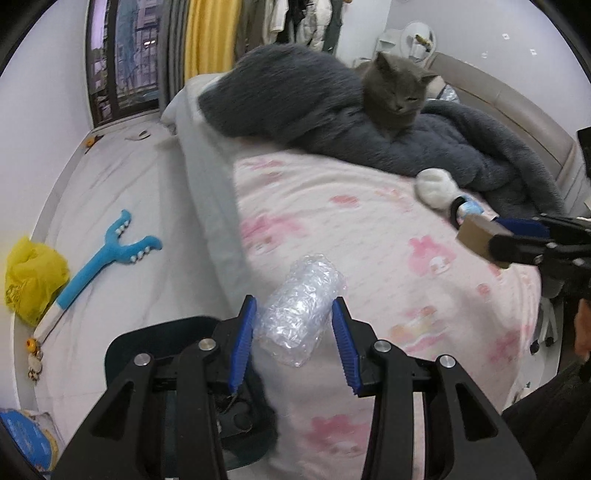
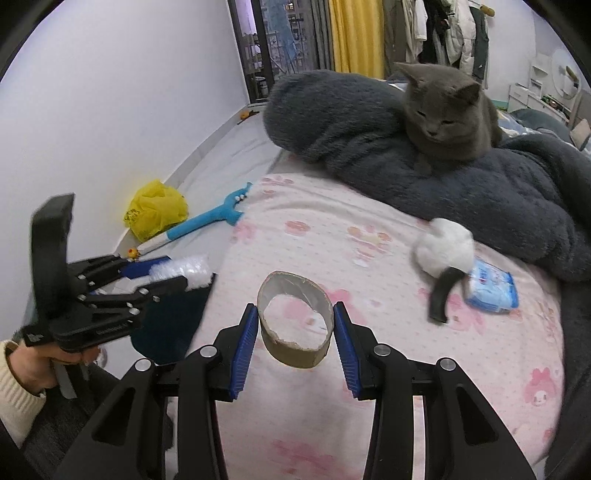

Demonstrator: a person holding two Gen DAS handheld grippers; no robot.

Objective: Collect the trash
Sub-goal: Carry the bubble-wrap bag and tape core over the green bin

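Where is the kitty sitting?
The gray cat sits at the far side of the bed, on the dark gray fluffy blanket, beyond the pink sheet. Both wrist views show it, upper right of centre.

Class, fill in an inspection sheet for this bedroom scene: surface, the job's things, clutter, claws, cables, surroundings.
Surface: pink patterned bedsheet, partly covered by a grey fluffy blanket.
Job's things: bubble wrap roll; cardboard tape core.
Clutter: tissue pack, white fluffy toy, blue cat toy, yellow bag on the floor.
Claws: left claw shut on the bubble wrap roll; right claw shut on the cardboard tape core.
Cables: nothing seen.
Surroundings: grey cat on the blanket, window, hanging clothes.
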